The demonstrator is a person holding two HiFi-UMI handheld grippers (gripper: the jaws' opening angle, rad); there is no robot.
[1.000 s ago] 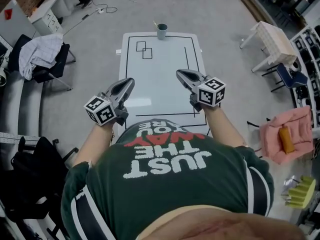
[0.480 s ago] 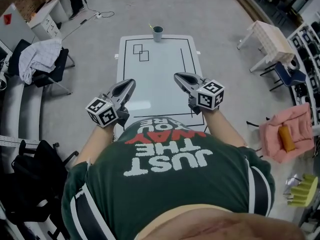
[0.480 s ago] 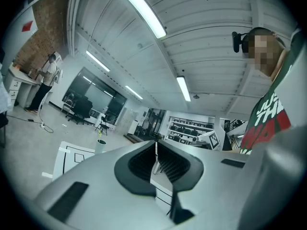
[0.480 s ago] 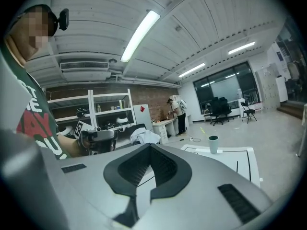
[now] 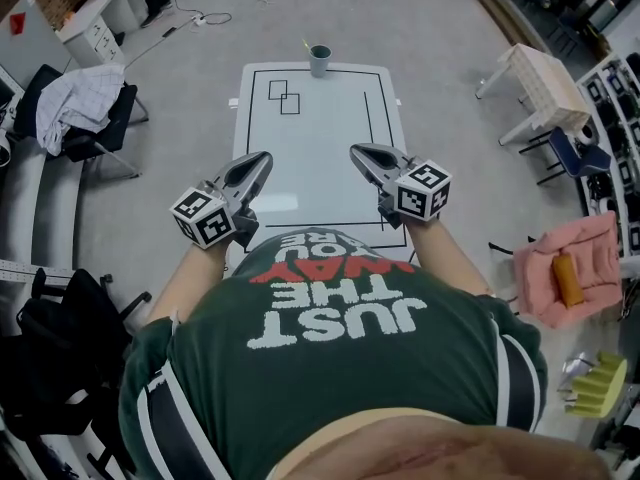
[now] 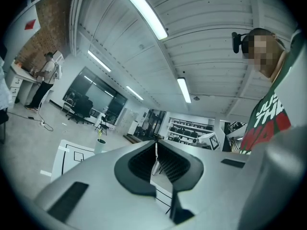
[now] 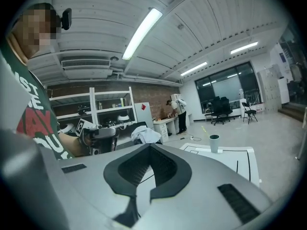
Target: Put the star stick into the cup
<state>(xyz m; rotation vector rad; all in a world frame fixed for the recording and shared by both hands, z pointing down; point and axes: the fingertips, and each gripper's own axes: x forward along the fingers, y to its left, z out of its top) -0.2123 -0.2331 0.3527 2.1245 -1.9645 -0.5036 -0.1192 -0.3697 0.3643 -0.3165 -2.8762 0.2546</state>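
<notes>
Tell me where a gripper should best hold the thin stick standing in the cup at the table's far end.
Probably the short part of the stick that shows above the rim of the cup, coming down from above. The rest sits inside the cup, so a side approach would meet the wall. The stick leans left in the head view; tilt the approach likewise.

The left gripper holds its jaws pressed together with nothing between them, aimed over a white table where a cup stands at the far end.

White table with black outlines; cloth-draped chair left; pink armchair right.
</notes>
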